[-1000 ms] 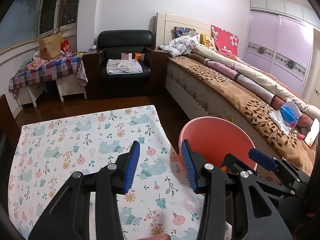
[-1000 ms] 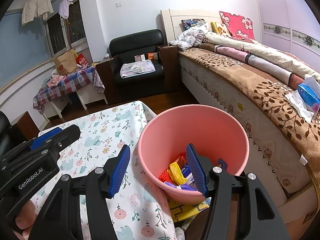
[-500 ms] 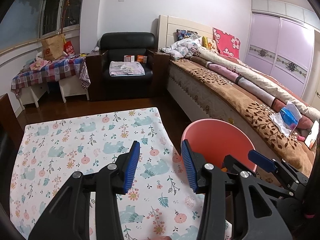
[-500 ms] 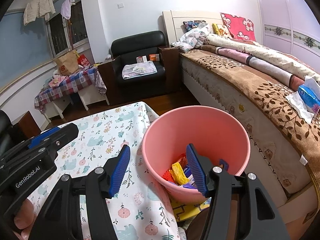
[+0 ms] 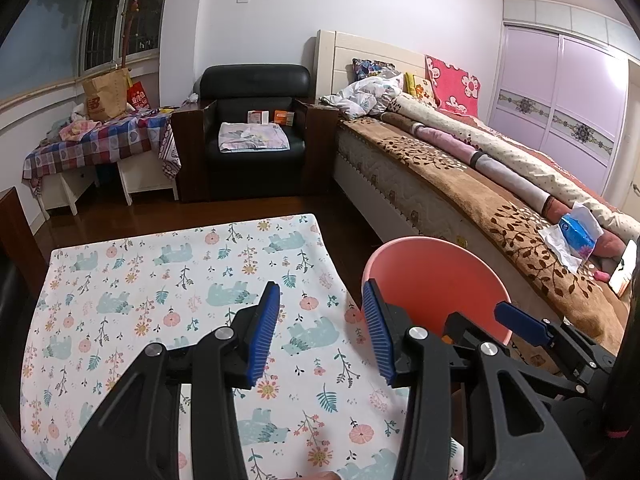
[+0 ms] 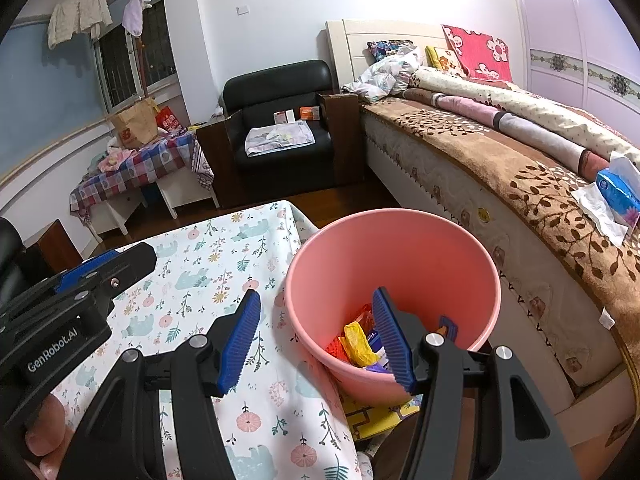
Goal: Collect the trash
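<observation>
Two empty tools, left tool (image 5: 320, 330) and right tool (image 6: 316, 340), one pink bin (image 6: 400, 248).

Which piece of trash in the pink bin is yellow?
The crumpled yellow wrapper in the middle of the pile inside the pink bin. The piece left of it is red, and the one below is purple.

A black armchair (image 5: 256, 120) stands far, a checked-cloth table (image 5: 96, 144) to its left, a bed (image 5: 480, 184) along the right.
</observation>
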Demonstrator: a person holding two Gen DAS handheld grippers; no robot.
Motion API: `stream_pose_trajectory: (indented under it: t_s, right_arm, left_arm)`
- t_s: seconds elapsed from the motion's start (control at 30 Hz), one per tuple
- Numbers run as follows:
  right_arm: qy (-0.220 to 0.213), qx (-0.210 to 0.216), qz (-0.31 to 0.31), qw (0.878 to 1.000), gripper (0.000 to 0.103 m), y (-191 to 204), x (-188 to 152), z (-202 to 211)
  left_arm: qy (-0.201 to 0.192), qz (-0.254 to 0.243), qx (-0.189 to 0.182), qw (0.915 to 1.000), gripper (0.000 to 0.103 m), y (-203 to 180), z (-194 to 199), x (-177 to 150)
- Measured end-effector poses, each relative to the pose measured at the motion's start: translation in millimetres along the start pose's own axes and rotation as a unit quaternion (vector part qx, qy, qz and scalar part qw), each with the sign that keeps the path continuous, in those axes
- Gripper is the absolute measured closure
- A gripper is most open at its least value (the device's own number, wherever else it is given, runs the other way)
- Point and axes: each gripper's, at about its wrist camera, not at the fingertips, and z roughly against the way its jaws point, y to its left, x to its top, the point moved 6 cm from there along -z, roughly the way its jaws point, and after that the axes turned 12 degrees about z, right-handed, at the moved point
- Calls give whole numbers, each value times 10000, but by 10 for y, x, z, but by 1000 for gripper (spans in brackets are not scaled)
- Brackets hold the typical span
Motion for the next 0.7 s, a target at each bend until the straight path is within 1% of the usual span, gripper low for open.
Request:
stream_pose_trajectory:
  t_s: [0.7]
  right_arm:
    - [-18,-8,-8,10000,45,-16,11,16]
  left_arm:
    - [17,-20,2,10000,59,9,8,-2]
